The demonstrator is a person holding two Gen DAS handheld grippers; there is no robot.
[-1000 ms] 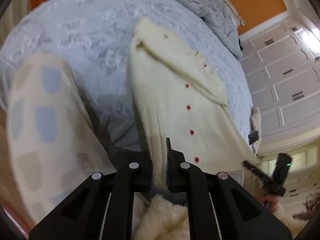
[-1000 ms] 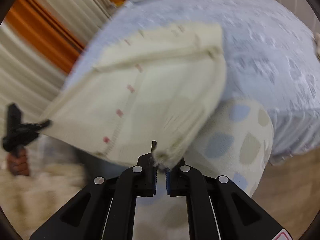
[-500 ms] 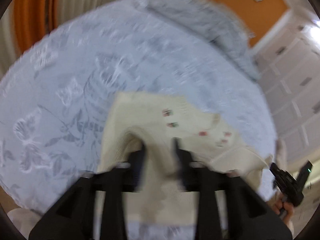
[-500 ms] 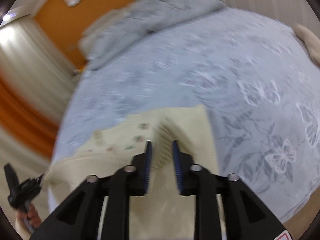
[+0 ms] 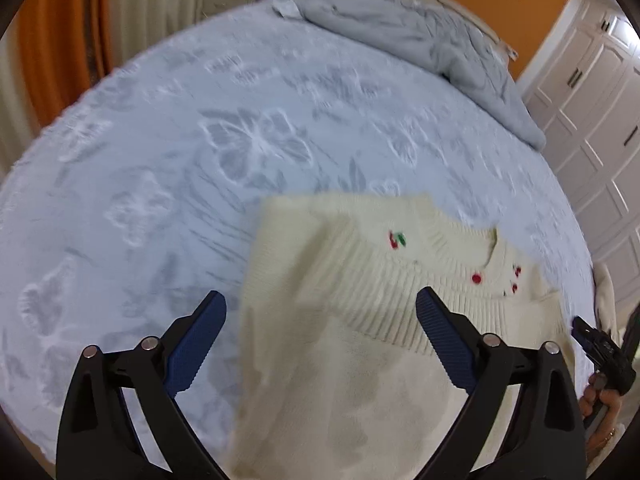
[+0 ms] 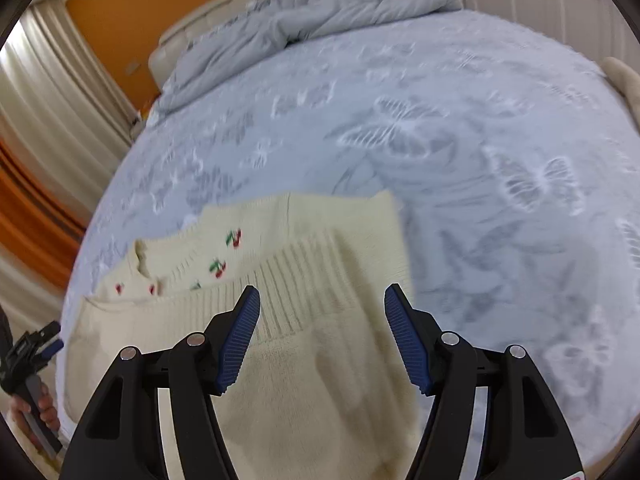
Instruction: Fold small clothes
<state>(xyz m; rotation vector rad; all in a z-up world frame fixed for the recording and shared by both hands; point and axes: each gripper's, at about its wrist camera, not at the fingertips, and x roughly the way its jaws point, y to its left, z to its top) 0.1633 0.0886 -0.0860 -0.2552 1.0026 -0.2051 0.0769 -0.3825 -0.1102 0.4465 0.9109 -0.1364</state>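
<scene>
A small cream knit cardigan [image 5: 360,312] with red buttons and cherry embroidery lies folded on the bed; its ribbed hem is laid up over the chest, just below the neckline. It also shows in the right wrist view [image 6: 304,280]. My left gripper [image 5: 320,312] is open and empty, its jaws spread wide above the cardigan's left part. My right gripper [image 6: 322,304] is open and empty above the cardigan's right part. Each view shows the other gripper at the far edge of the cardigan.
The cardigan lies on a pale blue bedspread [image 5: 200,152] with a butterfly pattern. A crumpled grey duvet [image 5: 420,36] lies at the head of the bed. White wardrobe doors [image 5: 592,120] stand to the right, curtains [image 6: 44,104] to the left.
Both grippers carried the cardigan's lower edge up over its top, then opened and let go. The hem now rests folded on the chest.
</scene>
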